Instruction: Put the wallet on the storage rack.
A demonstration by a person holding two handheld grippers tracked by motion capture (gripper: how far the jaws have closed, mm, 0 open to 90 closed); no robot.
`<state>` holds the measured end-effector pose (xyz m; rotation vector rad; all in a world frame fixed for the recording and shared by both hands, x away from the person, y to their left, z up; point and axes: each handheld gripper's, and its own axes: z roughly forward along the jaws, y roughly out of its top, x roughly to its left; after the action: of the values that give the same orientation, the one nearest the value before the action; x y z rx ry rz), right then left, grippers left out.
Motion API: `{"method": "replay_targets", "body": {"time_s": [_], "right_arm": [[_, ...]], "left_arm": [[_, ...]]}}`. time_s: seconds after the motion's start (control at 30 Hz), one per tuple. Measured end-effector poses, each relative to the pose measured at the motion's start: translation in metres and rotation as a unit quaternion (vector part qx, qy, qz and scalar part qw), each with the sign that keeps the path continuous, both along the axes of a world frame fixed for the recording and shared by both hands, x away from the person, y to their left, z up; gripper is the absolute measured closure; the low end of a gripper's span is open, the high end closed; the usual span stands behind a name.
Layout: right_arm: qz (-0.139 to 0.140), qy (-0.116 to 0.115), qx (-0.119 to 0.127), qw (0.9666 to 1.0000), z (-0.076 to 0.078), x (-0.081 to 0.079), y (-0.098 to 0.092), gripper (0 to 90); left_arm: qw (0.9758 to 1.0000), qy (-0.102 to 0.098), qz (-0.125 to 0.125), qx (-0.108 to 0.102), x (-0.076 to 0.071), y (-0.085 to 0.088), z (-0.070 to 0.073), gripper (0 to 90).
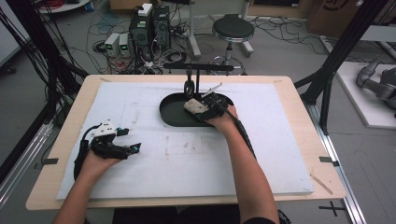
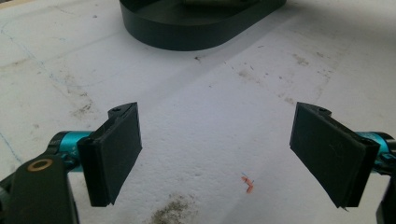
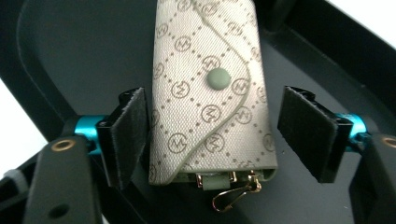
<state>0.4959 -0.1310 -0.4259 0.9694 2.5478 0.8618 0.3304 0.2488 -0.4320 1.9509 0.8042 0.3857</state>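
A beige monogrammed key pouch (image 3: 205, 93) with a green snap and a gold clasp lies flat in the black oval tray (image 3: 56, 42). My right gripper (image 3: 215, 126) is open around the pouch: its left jaw touches the pouch's edge, while a gap separates the right jaw from it. From the high view, the right gripper (image 1: 210, 106) sits over the pouch (image 1: 194, 107) at the tray's (image 1: 172, 114) right end. My left gripper (image 1: 132, 139) rests low at the left of the white board, open, with nothing between its jaws (image 2: 215, 140).
A white foam board (image 1: 187, 154) covers the wooden table. A black T-shaped stand (image 1: 198, 68) rises behind the tray with a dark object (image 1: 189, 85) hanging from it. The tray's wall (image 2: 187, 32) lies ahead of the left gripper. A stool (image 1: 232, 29) stands beyond the table.
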Motion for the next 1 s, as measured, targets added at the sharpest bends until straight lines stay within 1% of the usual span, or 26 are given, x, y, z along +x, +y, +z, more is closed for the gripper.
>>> {"method": "replay_targets", "body": {"time_s": [0.1, 0.13, 0.23, 0.3, 0.37, 0.5, 0.57, 0.67, 0.7, 0.73, 0.8, 0.83, 0.87, 0.9, 1.0], "right_arm": [[-0.002, -0.001, 0.004, 1.0000, 0.005, -0.002, -0.004, 23.1], [-0.001, -0.005, 0.004, 1.0000, 0.008, -0.003, -0.005, 22.7], [-0.004, -0.010, 0.014, 0.9999, 0.017, -0.008, -0.010, 21.3], [-0.004, -0.017, 0.019, 0.9997, 0.025, -0.012, -0.014, 20.1], [-0.003, -0.019, 0.028, 0.9994, 0.033, -0.019, -0.019, 19.4], [0.003, -0.032, 0.031, 0.9990, 0.047, -0.031, -0.026, 18.8], [0.003, -0.037, 0.040, 0.9985, 0.055, -0.037, -0.031, 18.8], [0.000, -0.048, 0.050, 0.9976, 0.066, -0.047, -0.039, 18.8], [0.003, -0.056, 0.054, 0.9970, 0.068, -0.051, -0.042, 18.8], [0.004, -0.062, 0.059, 0.9964, 0.070, -0.055, -0.046, 18.7], [0.002, -0.061, 0.060, 0.9963, 0.071, -0.060, -0.051, 18.8], [0.001, -0.065, 0.062, 0.9960, 0.071, -0.063, -0.055, 18.8], [0.001, -0.066, 0.065, 0.9957, 0.071, -0.066, -0.059, 18.8], [-0.002, -0.062, 0.062, 0.9961, 0.071, -0.070, -0.063, 18.7], [-0.007, -0.075, 0.070, 0.9947, 0.070, -0.078, -0.075, 18.7]], "left_arm": [[1.0000, 0.000, 0.000, 0.000, 0.000, 0.000, 0.000, 16.6], [1.0000, 0.000, 0.000, 0.000, 0.000, 0.000, 0.000, 16.6], [1.0000, 0.000, 0.000, 0.000, -0.001, 0.000, 0.000, 16.5], [1.0000, -0.001, 0.000, -0.001, -0.001, 0.000, 0.000, 16.6], [1.0000, -0.002, -0.001, -0.001, -0.001, 0.000, 0.001, 16.6], [1.0000, -0.003, 0.001, -0.003, -0.001, -0.001, 0.001, 16.5], [1.0000, -0.004, 0.001, -0.003, -0.002, -0.001, 0.002, 16.5], [1.0000, -0.003, 0.000, -0.004, -0.002, -0.002, 0.002, 16.6], [1.0000, -0.004, 0.000, -0.004, -0.002, -0.002, 0.002, 16.6], [1.0000, -0.004, 0.000, -0.004, -0.002, -0.002, 0.002, 16.5], [1.0000, -0.004, -0.001, -0.004, -0.002, -0.003, 0.002, 16.6], [1.0000, -0.004, 0.000, -0.005, -0.002, -0.003, 0.002, 16.5], [1.0000, -0.004, 0.000, -0.005, -0.002, -0.003, 0.002, 16.5], [1.0000, -0.004, 0.000, -0.005, -0.002, -0.003, 0.002, 16.6], [1.0000, -0.005, 0.002, -0.007, -0.002, -0.003, 0.001, 16.5]]}}
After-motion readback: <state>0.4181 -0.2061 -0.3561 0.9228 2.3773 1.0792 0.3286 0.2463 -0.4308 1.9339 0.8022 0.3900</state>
